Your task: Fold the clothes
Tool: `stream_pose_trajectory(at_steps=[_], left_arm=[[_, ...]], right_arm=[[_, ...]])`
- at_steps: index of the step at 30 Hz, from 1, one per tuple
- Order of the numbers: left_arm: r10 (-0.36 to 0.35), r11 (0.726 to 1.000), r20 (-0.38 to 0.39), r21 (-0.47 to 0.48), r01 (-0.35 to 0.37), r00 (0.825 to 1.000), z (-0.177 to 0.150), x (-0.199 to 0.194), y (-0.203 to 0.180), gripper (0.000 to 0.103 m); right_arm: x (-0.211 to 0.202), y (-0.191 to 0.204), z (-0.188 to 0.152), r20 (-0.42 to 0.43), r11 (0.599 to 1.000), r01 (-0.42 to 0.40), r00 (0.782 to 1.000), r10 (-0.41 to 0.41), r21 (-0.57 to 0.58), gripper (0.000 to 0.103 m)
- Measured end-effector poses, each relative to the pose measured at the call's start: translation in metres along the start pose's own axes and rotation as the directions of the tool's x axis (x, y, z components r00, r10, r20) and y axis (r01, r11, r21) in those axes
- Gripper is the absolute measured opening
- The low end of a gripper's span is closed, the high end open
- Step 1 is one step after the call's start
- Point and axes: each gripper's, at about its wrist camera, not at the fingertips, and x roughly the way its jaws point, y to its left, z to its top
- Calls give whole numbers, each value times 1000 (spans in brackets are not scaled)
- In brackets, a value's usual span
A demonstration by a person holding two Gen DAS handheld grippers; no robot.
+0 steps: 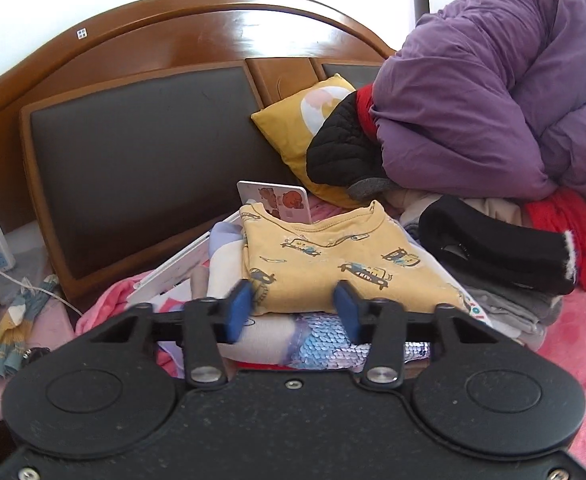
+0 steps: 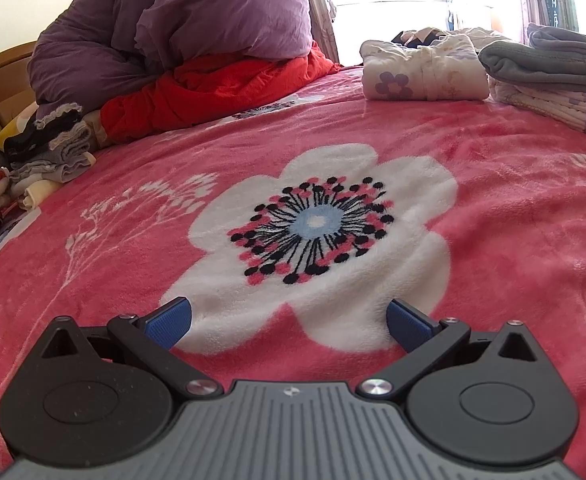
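Observation:
A folded yellow shirt (image 1: pixel 333 256) printed with little cars lies flat on top of a stack of folded clothes, over a sequinned piece (image 1: pixel 321 344). My left gripper (image 1: pixel 293 308) sits at the shirt's near edge, jaws partly open. The blue pads (image 1: pixel 239 308) stand apart on either side of that edge and do not pinch it. In the right wrist view my right gripper (image 2: pixel 289 320) hovers wide open over the pink flowered blanket (image 2: pixel 493 240), with nothing between its fingers.
A purple duvet (image 1: pixel 493 92) is piled on a red cover at the head of the bed, beside a yellow pillow (image 1: pixel 293 120) and the wooden headboard (image 1: pixel 141 148). A black garment (image 1: pixel 493 248) lies right of the stack. Folded cream (image 2: pixel 425 68) and grey clothes (image 2: pixel 549 60) sit at the far right.

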Motion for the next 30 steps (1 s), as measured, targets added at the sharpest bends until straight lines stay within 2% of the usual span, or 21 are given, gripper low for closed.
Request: stream_pose_trajectory(at_steps=[1,2,4,5,10,13,16,19,22,24,26,28,30], left_arm=[[1,1000,4,9,-2,1000,-3,2,0,28],[0,1000,13,18,0,1000,-3,0,-2,20],[3,999,31,40,-5,1000,-3,-5,-7,9],[-9,999,57,47,7,998,-2,-15,-10,0],[-98,991,160,110,81,982,1,-60,-29,0],[-184,974,180,167,155,966,-1,-91,-51,0],[-278,950,184,199,241,943,-8,-121,-76,0],[-383,917,180,195,349,906,-14,-146,-105,0],[-464,876,212,251,411,860,-25,-173,-147,0],[-528,843,190,238,483,828,-27,-187,-174,0],[-550,815,196,341,469,812,-36,-207,-210,0],[-637,766,179,262,587,750,-36,-223,-226,0],[-674,734,176,269,623,718,-40,-239,-251,0]], right_arm=[[0,0,0,0,1000,0,1000,0,-1,103],[0,0,0,1,1000,-1,1000,1,-2,103],[-1,0,0,2,1000,-2,1000,2,-3,103],[-1,0,0,3,1000,-3,1000,3,-3,103],[-6,2,2,-1,1000,-11,1000,11,-6,103],[-12,1,5,-4,1000,-24,1000,24,0,103],[-20,1,10,16,999,-36,999,36,6,103],[-32,-2,15,47,999,-38,998,37,13,103],[-48,-10,21,81,999,-33,996,30,37,103],[-59,-17,23,100,998,-30,995,23,64,103],[-70,-27,24,117,996,-21,993,10,91,103],[-82,-36,25,133,993,-12,991,-4,118,103],[-93,-45,25,150,991,0,988,-20,133,103]])
